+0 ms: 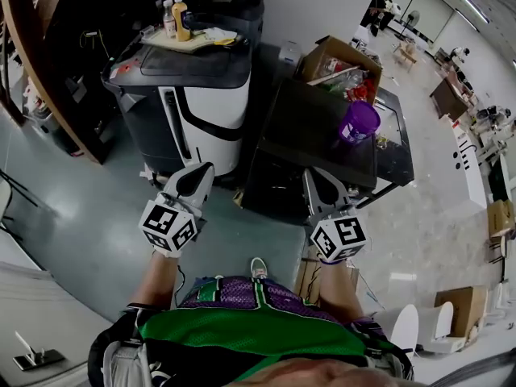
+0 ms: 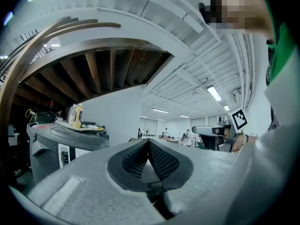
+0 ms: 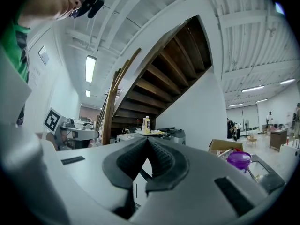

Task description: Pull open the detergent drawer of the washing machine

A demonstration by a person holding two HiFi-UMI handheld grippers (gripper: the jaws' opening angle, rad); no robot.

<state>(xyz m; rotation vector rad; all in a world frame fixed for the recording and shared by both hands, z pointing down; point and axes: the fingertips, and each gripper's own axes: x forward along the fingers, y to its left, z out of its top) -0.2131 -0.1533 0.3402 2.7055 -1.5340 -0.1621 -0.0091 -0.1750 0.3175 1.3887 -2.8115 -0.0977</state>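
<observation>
Head view: the white-and-dark-grey washing machine (image 1: 197, 95) stands ahead and left of the person. A tray with a yellow bottle (image 1: 181, 18) sits on its lid. A black table (image 1: 306, 135) carrying a purple plastic cup (image 1: 359, 121) is just to the machine's right. The left gripper (image 1: 201, 172) points at the machine's front lower corner, near it but not touching. The right gripper (image 1: 316, 176) is further right of the machine, in front of the table. I can't pick out the detergent drawer on the machine from here.

Left gripper view: jaws are closed tip to tip with nothing between them. The machine (image 2: 65, 144) is ahead and to the left, well apart. No drawer front is readable here either.

Right gripper view: jaws are pressed together and empty. The machine (image 3: 123, 137) is straight behind the tips, with the cup (image 3: 239, 159) to its right.

Handling, as a judgement:
- The drawer is likely light, rigid moulded plastic on short slides, with a smooth face.
- It may stick at first and then run free.
- Hook or pinch the recessed lip at the front edge, not the flat face.
- Pull level and straight out, gently, because the plastic stops can crack.
- The jaws must open first.
- Locate the drawer before committing.
</observation>
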